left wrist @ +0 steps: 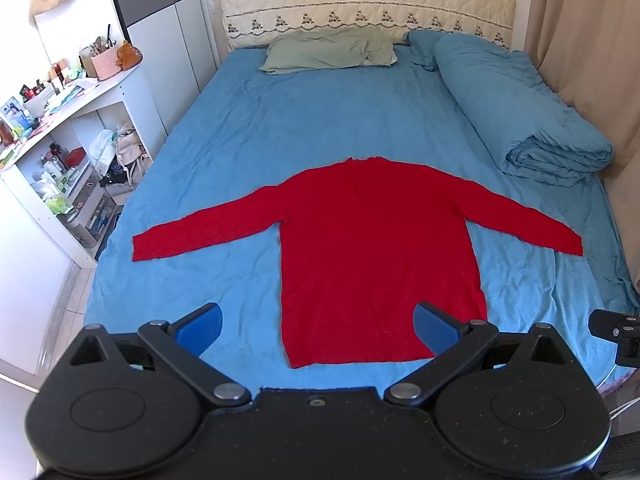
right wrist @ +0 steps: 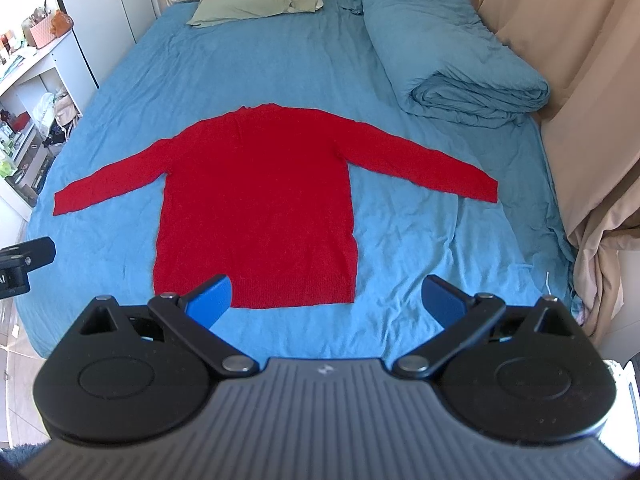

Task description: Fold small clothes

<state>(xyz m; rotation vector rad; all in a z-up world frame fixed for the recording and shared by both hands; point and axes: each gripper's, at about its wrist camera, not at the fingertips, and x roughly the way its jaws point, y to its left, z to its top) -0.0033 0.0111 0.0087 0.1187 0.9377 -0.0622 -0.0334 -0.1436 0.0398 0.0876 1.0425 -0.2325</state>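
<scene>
The red sweater [left wrist: 380,248] lies flat on the bed [left wrist: 248,128], front or back up I cannot tell, body straight, both sleeves spread out to the sides, hem nearest the claws and collar farthest. It looks like a light knit: soft, limp, with no stiffness of its own, so it should drape and sag wherever it is lifted, and the ribbed hem may stretch under a pull. It is not fragile, and the knit should give the blue pads [left wrist: 200,326] decent grip, though a pinch could also catch the sheet beneath. The likely holds are a sleeve cuff, to bring it across the body, or the hem corners for the lengthwise fold. The left claw [left wrist: 316,328] stands wide and holds nothing, above the near edge of the bed, with the hem just ahead of it and the hem's left corner between its fingers. The right claw [right wrist: 328,300] is likewise wide and bare, the hem's right corner just ahead between its fingers. Well beyond the sweater lie a green pillow [left wrist: 328,50] and, ahead to the right, a rolled blue duvet [left wrist: 520,112]; left of the left claw stands a cluttered white shelf [left wrist: 60,148].
</scene>
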